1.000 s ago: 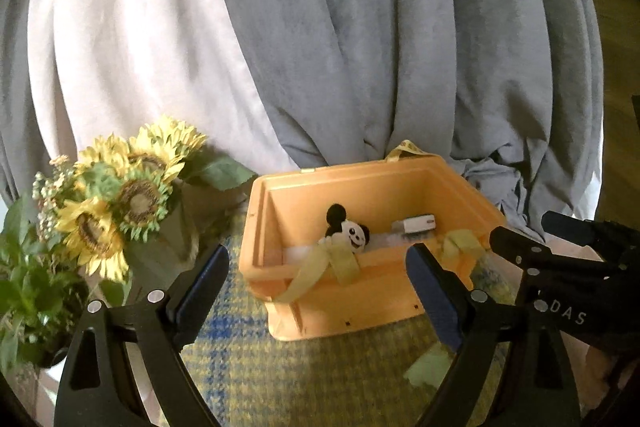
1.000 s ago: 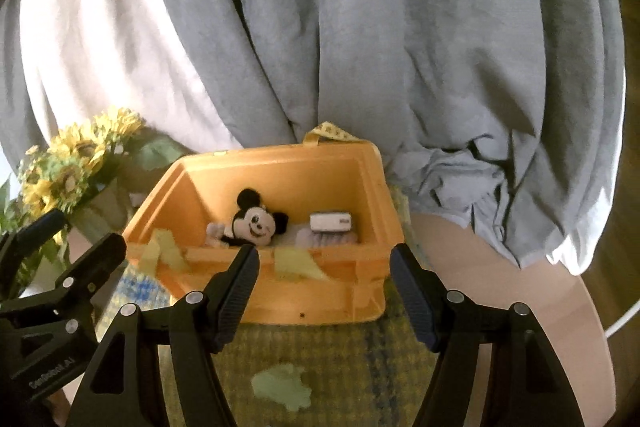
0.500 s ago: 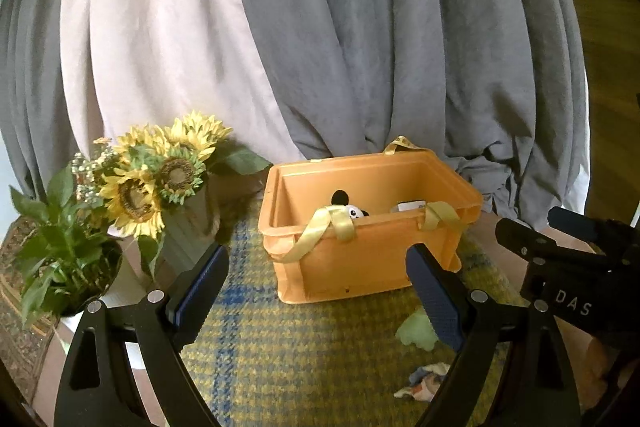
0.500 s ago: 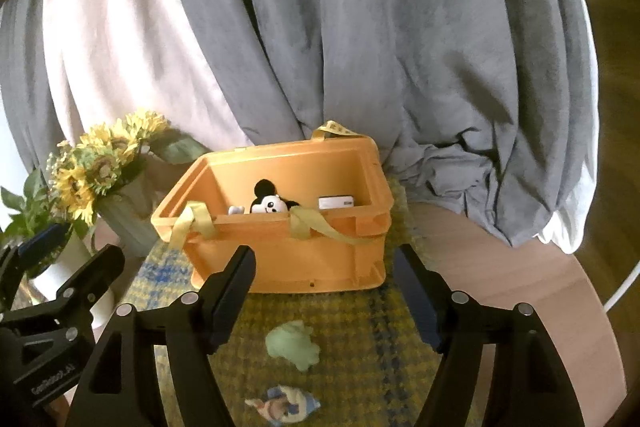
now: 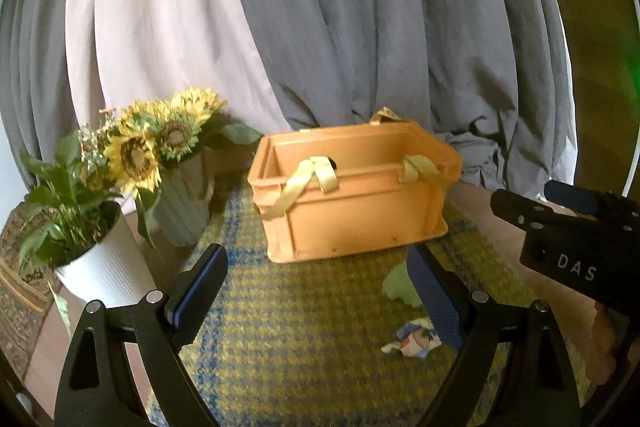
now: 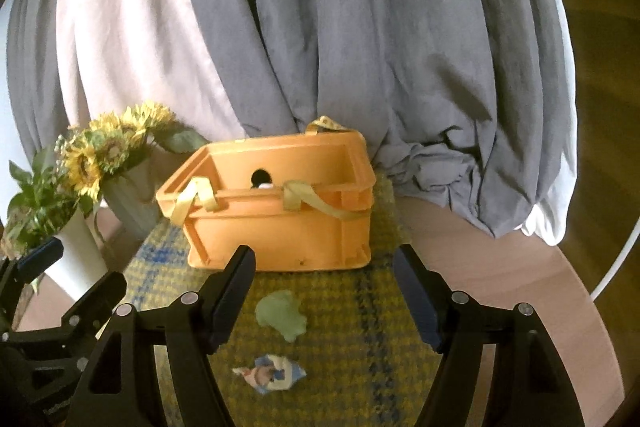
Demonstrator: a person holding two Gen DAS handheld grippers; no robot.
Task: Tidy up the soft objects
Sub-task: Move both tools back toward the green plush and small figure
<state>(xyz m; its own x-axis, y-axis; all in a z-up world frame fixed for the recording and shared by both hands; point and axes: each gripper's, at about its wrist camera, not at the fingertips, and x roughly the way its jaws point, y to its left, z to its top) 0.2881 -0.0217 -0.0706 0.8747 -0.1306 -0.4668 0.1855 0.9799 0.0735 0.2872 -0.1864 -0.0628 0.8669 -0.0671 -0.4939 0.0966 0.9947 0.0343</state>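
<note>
Soft toys are lying on a yellow-and-blue checked cloth [image 6: 360, 327] that is covering the round tabletop [image 6: 520, 267]: a pale green toy [image 6: 282, 315] is sitting nearer the orange crate [image 6: 280, 219], and a small blue-and-white toy [image 6: 270, 375] is lying closer to the near edge. The crate is standing toward the far edge, against the grey curtain [image 6: 360, 47], with yellow ribbon handles [image 6: 192, 203] hanging over its rim. A black-and-white plush [image 6: 262, 181] is peeking over the crate's front wall from inside.

The right claw [image 6: 324, 291] is hovering above the two loose toys with its jaws apart and nothing between the pads. The left claw [image 5: 316, 291] is hovering over the cloth with its jaws standing wide apart, also gripping nothing; its right finger [image 5: 434, 299] is partly hiding the green toy [image 5: 396, 285].

Sunflowers [image 5: 160, 143] in a grey vase and a leafy plant in a white pot [image 5: 100, 267] are standing at the left edge of the tabletop.
</note>
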